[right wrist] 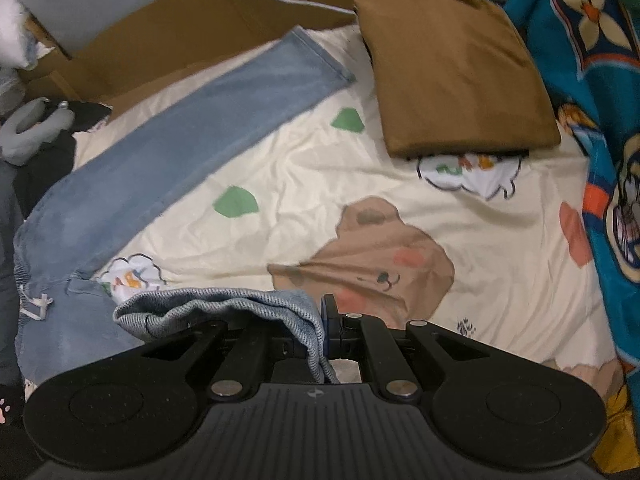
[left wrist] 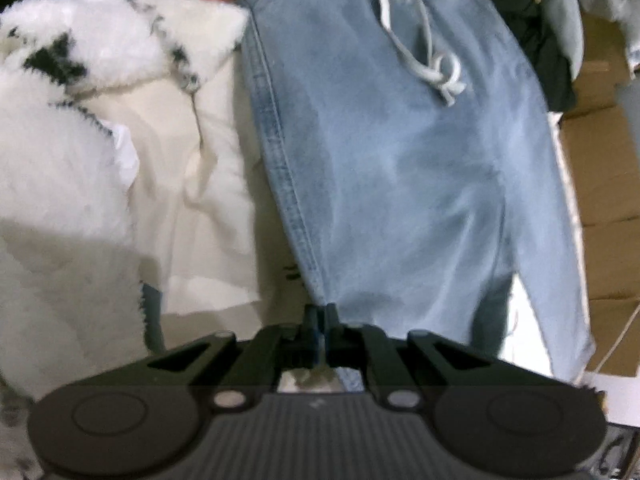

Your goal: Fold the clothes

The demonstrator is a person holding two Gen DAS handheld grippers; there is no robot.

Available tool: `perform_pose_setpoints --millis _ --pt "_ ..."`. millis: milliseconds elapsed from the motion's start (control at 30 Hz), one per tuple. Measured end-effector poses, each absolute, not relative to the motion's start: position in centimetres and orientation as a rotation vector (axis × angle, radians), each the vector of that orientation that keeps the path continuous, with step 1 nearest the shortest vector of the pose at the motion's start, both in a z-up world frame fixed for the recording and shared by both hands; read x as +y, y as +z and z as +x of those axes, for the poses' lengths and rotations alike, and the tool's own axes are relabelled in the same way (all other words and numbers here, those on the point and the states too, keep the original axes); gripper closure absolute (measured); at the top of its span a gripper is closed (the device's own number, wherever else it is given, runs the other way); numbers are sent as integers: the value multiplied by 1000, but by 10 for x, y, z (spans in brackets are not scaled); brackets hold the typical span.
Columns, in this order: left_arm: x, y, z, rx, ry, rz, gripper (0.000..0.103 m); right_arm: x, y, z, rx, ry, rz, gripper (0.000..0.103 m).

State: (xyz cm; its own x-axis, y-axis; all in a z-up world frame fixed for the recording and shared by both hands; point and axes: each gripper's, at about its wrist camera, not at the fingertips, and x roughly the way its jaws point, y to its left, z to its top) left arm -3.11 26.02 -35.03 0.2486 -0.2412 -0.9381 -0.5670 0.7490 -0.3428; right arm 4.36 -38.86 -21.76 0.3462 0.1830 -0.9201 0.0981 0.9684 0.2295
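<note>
- Left claw [left wrist: 320, 312] is clenched on the edge of a pair of light blue jeans [left wrist: 400, 160], pinching the side seam low on one leg — likely to lift that leg for a fold.
- Right claw [right wrist: 324, 320] is clenched on another part of the same jeans, a bunched fold of denim with the pale inside showing, draped over its left finger.
- One pair of jeans lies spread on a cream bedsheet [right wrist: 320, 168] printed with bears and green leaves; the elastic waistband and its white drawstring [left wrist: 436, 68] are at the far end in the left view, and one leg [right wrist: 208, 120] stretches flat away from the right claw.
- One brown folded garment [right wrist: 456, 68] sits apart at the far side of the bed — seemingly finished.
- One white fluffy garment [left wrist: 80, 100] with black marks lies beside the jeans, unfolded.
- One teal patterned blanket [right wrist: 592, 80] borders the bed.
- Flattened cardboard [right wrist: 180, 24] lies beyond the bed.
</note>
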Motion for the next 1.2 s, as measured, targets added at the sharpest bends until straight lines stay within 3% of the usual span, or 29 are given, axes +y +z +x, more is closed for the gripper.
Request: perform_pose_setpoints --millis 500,867,1200 --pt "240 -263 12 1234 96 -597 100 -401 -225 28 1172 23 341 99" --pt "241 -335 -12 1386 213 -543 100 -402 -252 33 1231 26 328 99" --pt "242 -378 -5 1456 232 -503 100 -406 -309 39 1368 -40 280 99"
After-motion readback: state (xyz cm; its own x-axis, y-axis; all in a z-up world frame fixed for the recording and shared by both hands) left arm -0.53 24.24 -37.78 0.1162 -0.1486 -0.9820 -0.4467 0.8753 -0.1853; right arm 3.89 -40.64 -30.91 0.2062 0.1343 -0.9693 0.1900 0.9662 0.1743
